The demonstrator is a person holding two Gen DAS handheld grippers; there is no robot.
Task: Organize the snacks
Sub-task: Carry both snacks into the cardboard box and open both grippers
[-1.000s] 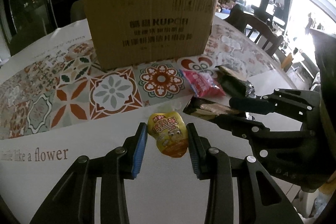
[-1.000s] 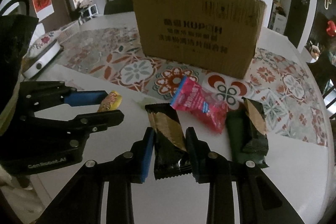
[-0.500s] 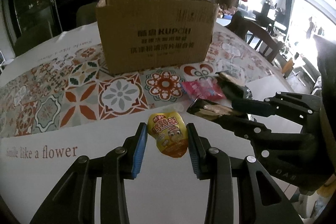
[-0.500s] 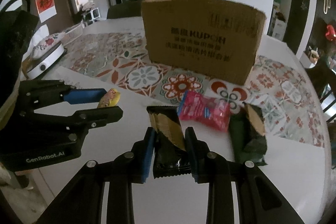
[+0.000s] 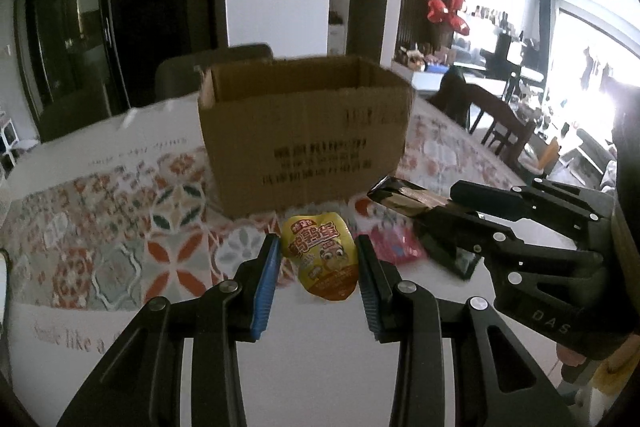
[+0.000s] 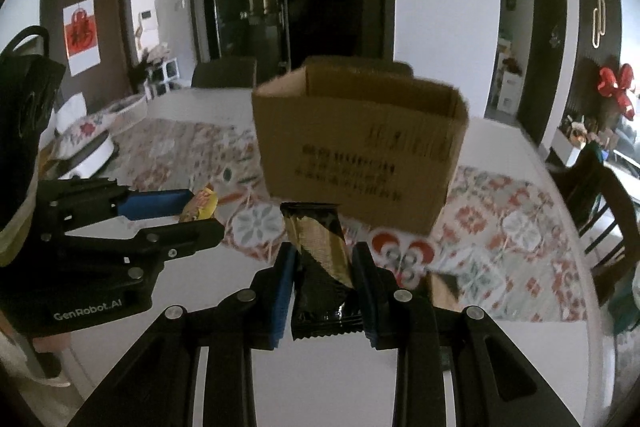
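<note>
Two snacks are aloft, so this looks like the carry stage: the left gripper (image 5: 316,267) clamps a yellow pouch (image 5: 322,259), the right gripper (image 6: 322,289) pinches a black-and-gold bar (image 6: 320,259). The cardboard box (image 5: 304,131) stands at twelve o'clock, top open (its floor is hidden). Next, clear the near wall, then release. A pink packet (image 5: 394,247) lies at two o'clock.

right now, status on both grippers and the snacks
Left gripper shut on yellow pouch, lifted. Right gripper shut on black-gold bar, lifted. Cardboard box ahead, open-topped. Pink packet on table.
</note>
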